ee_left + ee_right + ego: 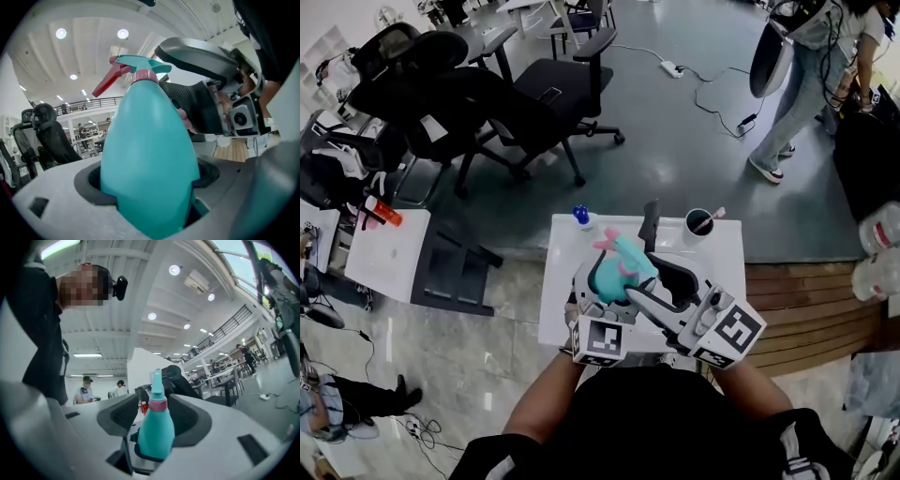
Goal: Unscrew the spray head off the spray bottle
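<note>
A teal spray bottle point(617, 274) with a pink collar and pink trigger is held over the small white table point(720, 251). My left gripper point(605, 292) is shut on its body; in the left gripper view the teal body point(150, 154) fills the space between the jaws, with the spray head point(140, 66) tilted away at the top. My right gripper point(645, 262) reaches in from the right. In the right gripper view its jaws stand open on either side of the bottle's neck point(157, 405), with gaps to both pads.
A dark cup point(698, 223) with a stick in it and a blue-capped item point(580, 216) stand at the table's far edge. Black office chairs point(469, 103) crowd the back left. A second white table point(389, 253) is at the left. A person point(802, 84) stands at the far right.
</note>
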A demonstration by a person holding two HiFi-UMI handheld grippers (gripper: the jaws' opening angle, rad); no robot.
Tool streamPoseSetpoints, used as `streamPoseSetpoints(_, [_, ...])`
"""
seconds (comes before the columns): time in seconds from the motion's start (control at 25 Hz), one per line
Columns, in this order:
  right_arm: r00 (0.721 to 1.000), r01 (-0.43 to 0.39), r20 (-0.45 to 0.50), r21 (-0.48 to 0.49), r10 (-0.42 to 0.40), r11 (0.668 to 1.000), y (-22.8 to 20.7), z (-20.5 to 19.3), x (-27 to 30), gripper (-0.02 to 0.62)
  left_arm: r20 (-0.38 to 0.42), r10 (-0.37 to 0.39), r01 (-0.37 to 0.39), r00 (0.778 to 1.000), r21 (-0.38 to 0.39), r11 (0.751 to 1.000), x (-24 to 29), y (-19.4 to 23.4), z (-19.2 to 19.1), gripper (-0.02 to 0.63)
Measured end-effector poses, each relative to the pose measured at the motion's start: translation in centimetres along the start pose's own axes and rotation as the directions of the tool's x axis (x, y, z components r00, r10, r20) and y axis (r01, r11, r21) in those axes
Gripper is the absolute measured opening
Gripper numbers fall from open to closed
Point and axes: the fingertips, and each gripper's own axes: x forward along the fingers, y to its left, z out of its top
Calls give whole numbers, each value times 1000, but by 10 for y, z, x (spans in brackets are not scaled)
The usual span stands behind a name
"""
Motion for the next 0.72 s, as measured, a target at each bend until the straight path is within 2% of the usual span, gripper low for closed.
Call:
streamPoseSetpoints(0.16, [996, 82, -46, 30, -80, 996, -7, -12, 13, 193, -22, 51, -51, 998, 2, 999, 2, 5, -7, 459])
streamPoseSetpoints(0.36, [991, 121, -61, 5, -121, 993, -10, -14, 18, 146, -20, 43, -43, 999, 17, 999, 0, 4, -6, 459])
streamPoseSetpoints(0.52, [994, 84, -68, -14, -85, 996, -4, -10, 13, 137, -9, -4, 4, 1000, 14, 1000, -3, -3, -2, 459])
streamPoseSetpoints(0.72, [997, -25, -74, -57, 20, 998, 4, -3, 6, 135, 40, -105, 104, 994, 28, 994, -7, -17, 15, 459])
